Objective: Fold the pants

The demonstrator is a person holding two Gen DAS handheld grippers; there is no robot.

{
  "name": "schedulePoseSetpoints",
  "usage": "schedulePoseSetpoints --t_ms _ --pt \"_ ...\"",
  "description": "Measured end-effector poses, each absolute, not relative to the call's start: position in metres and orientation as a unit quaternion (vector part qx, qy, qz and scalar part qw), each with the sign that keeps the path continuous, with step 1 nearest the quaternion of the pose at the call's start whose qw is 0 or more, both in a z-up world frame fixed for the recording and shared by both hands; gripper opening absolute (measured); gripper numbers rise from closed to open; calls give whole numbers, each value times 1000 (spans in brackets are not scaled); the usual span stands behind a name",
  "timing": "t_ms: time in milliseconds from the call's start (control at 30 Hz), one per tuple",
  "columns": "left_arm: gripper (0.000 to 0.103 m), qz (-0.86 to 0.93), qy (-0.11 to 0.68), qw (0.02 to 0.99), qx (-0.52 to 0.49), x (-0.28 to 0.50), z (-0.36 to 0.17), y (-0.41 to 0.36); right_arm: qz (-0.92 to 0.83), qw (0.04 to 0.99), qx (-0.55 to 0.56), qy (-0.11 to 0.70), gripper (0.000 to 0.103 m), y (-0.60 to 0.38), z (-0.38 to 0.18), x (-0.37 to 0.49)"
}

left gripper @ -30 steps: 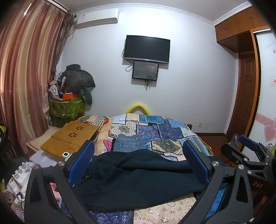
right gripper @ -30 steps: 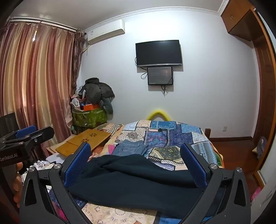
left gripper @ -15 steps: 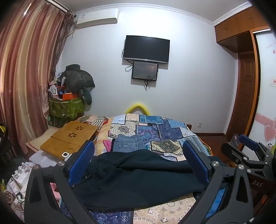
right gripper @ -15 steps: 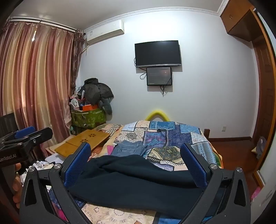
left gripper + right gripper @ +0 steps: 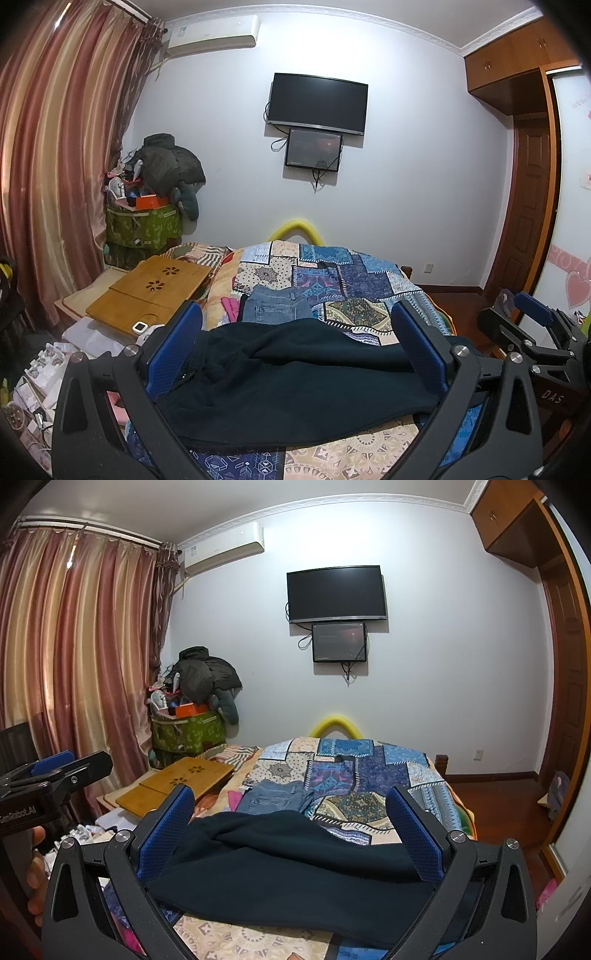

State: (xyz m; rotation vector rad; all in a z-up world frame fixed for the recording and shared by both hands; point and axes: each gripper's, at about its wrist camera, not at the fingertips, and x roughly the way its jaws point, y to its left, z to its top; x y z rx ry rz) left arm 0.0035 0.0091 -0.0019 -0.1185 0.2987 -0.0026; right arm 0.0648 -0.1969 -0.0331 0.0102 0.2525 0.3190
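Dark navy pants (image 5: 295, 376) lie spread across the near end of the bed's patchwork quilt (image 5: 332, 280); they also show in the right wrist view (image 5: 291, 864). My left gripper (image 5: 295, 347) is open and empty, hovering above the pants with a blue-padded finger on each side. My right gripper (image 5: 291, 827) is open and empty too, held above the same pants. Each gripper shows at the edge of the other's view: the right one (image 5: 532, 332) and the left one (image 5: 55, 771).
Folded blue jeans (image 5: 275, 308) lie on the quilt beyond the pants. A wooden lap desk (image 5: 151, 288) rests left of the bed. A green basket piled with clothes (image 5: 147, 218) stands by the curtain. A door and wardrobe are at the right.
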Motion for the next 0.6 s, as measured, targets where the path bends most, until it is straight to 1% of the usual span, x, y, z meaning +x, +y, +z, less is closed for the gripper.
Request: schedulePoseSetpoints --t_ms 600 --pt "103 2 152 987 -57 6 -5 11 149 981 6 126 103 -199 -34 65"
